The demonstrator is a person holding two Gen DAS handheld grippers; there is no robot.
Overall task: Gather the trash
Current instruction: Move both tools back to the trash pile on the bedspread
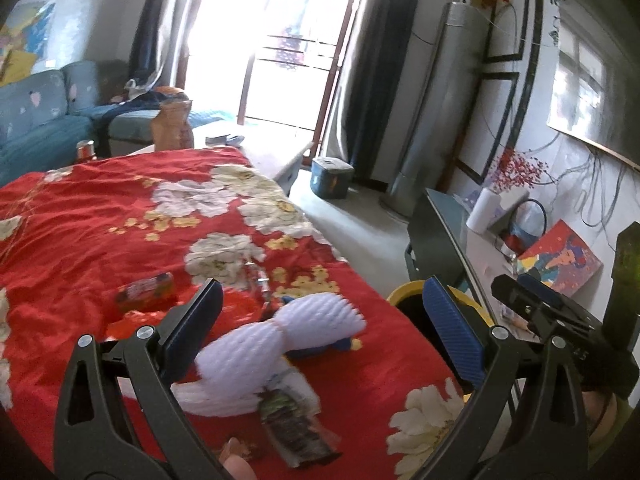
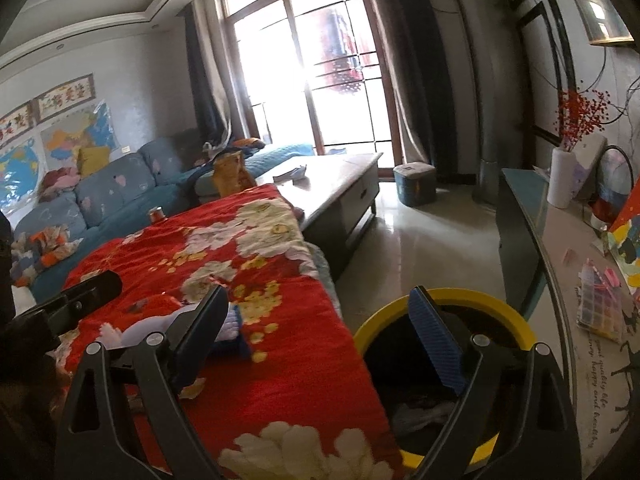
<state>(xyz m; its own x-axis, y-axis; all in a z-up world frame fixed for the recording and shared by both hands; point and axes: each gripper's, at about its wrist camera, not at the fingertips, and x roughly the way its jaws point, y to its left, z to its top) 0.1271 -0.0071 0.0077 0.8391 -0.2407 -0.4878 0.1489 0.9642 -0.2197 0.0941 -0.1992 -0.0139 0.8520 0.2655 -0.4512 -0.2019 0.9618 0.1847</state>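
**Both claws open over the red cloth, trash still lying on it**

Left wrist view: I see my left gripper (image 1: pixel 324 320) with its jaws spread wide and nothing between them. Below it lies a white foam net sleeve (image 1: pixel 276 344), the largest piece of trash, on the red flowered cloth (image 1: pixel 100 216) that covers the table. Its long axis runs diagonally, from the near left up toward the far right, and the far right end flares open toward the yellow-rimmed bin (image 1: pixel 404 294). The picture is blurred, so I cannot tell whether my left finger touches it. A dark printed wrapper (image 1: pixel 292 424) lies just nearer the camera, its length running roughly toward me. A red snack packet (image 1: pixel 146 290) sits farther left, lying flat. At the right edge I see my right gripper (image 1: pixel 532 304) from the side.

Right wrist view: my right gripper (image 2: pixel 326 324) is also wide open and empty. Its right finger hangs over the mouth of the bin (image 2: pixel 440 300), which stands on the floor just beside the table edge. The foam sleeve (image 2: pixel 160 324) shows partly behind my left finger, lying across the cloth (image 2: pixel 280 380). The left gripper (image 2: pixel 80 296) enters from the left edge.
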